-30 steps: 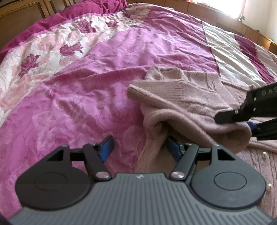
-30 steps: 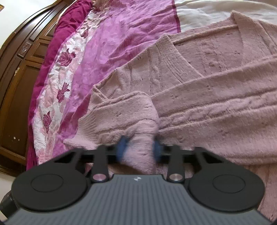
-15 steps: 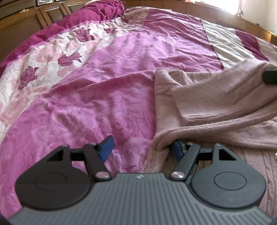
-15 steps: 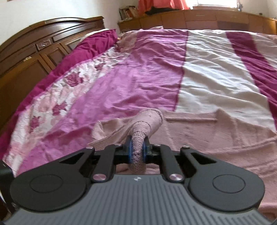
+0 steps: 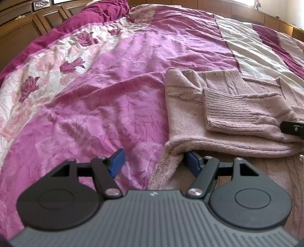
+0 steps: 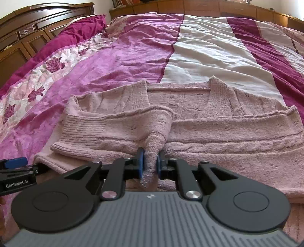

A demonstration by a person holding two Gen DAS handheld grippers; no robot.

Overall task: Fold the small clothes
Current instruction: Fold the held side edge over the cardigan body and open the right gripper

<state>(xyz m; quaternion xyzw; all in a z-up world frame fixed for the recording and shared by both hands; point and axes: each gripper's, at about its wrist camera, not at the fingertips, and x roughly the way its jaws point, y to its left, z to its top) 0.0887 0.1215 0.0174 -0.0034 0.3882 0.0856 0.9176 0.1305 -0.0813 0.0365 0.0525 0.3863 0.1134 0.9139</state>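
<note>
A pale pink knitted cardigan [image 6: 218,121] lies spread on the bed, and it also shows in the left wrist view [image 5: 224,106]. Its left sleeve [image 6: 106,131] is folded across the body with the ribbed cuff at the left. My right gripper [image 6: 149,163] is shut on a bunch of that sleeve, low over the cardigan. My left gripper [image 5: 154,161] is open at the cardigan's left edge, its right pad [image 5: 191,163] tucked under the folded edge. The left gripper's tip shows at the left of the right wrist view [image 6: 15,163].
The bed has a pink, magenta and white floral cover [image 5: 95,95]. A dark wooden headboard [image 6: 38,24] stands at the far left. Wooden cabinets [image 6: 209,7] run along the far side.
My right gripper has brought the sleeve down across the cardigan's body, so the sleeve now lies flat. My left gripper has stayed open at the left edge.
</note>
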